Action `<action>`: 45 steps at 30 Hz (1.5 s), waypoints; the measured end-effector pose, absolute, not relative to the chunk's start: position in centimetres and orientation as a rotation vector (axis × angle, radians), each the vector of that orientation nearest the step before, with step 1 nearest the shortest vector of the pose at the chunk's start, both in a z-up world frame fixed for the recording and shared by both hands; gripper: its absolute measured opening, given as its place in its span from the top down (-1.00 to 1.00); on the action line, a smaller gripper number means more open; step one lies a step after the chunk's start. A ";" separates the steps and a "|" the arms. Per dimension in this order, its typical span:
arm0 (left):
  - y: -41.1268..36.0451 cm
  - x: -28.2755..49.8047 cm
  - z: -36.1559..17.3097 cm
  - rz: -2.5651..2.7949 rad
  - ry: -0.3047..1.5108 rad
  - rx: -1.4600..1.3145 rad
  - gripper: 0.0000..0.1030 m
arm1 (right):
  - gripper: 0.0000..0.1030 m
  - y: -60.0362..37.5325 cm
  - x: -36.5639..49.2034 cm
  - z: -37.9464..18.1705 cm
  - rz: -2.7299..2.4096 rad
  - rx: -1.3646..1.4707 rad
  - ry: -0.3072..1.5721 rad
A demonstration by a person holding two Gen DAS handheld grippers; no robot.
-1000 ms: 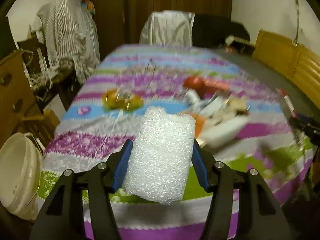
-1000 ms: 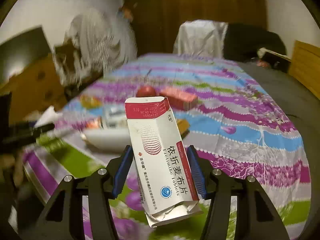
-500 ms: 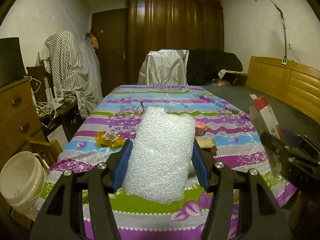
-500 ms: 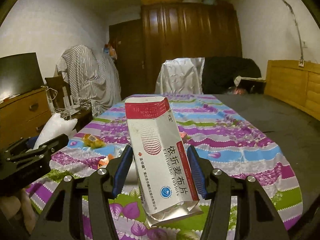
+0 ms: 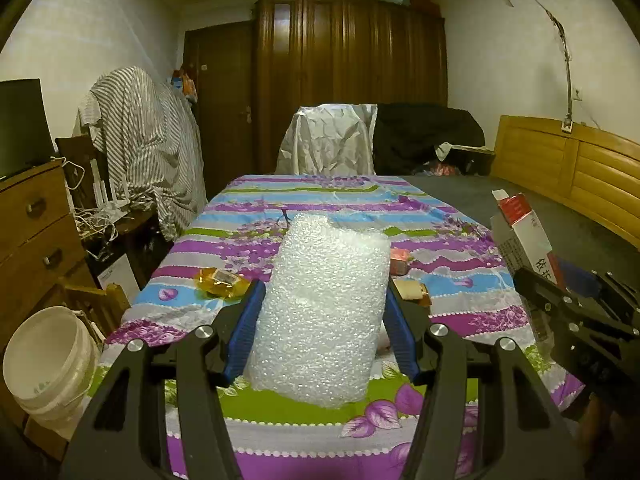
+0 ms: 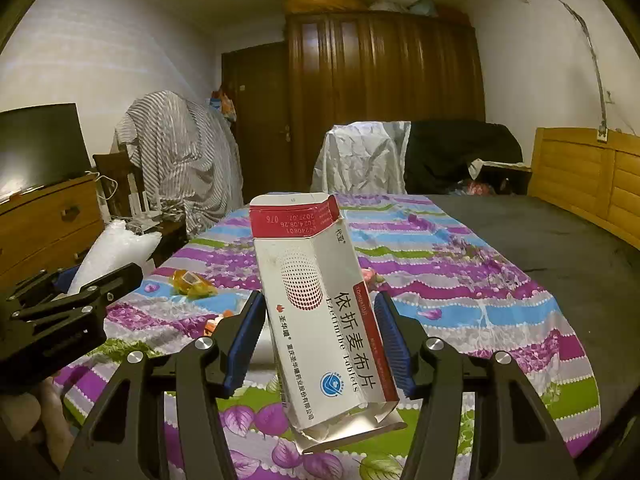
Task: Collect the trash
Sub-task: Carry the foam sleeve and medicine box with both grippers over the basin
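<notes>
My left gripper is shut on a roll of white bubble wrap, held upright above the near end of the bed. My right gripper is shut on a white and red medicine box with an open, torn lower end. That box also shows at the right of the left wrist view, and the bubble wrap at the left of the right wrist view. A yellow wrapper and small orange and red packets lie on the striped purple bedspread.
A white bucket stands on the floor at the left, by a wooden dresser. A chair with striped cloth, a covered chair and a wardrobe are beyond. A wooden headboard runs along the right.
Both grippers have risen and pulled back from the bed with their loads; the view tilted up from the bedspread to the room. Both grips are unchanged.
</notes>
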State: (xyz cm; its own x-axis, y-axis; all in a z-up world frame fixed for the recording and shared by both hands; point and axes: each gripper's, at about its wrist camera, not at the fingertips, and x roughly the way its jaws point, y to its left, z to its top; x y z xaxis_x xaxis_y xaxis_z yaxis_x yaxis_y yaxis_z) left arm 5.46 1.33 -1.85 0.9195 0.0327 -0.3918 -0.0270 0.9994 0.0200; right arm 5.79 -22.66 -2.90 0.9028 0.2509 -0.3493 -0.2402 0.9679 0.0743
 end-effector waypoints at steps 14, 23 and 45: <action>13.2 4.1 1.6 0.270 0.358 -0.059 -0.08 | -0.13 -11.0 9.8 2.2 0.528 -0.017 0.349; 24.2 0.8 3.0 0.469 0.353 -0.115 -0.08 | -0.13 3.5 10.8 4.8 0.776 -0.088 0.388; 43.1 -3.9 -1.2 0.757 0.518 -0.254 -0.08 | -0.13 37.5 12.7 -0.1 1.089 -0.311 0.748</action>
State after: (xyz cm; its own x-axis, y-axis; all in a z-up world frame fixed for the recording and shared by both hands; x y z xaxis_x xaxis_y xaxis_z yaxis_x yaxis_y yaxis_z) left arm -3.91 43.11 -1.19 0.6104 0.5865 -0.5323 -0.7084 0.7049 -0.0358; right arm 12.67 37.48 -0.14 0.2532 0.6847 -0.6835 -0.8839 0.4509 0.1243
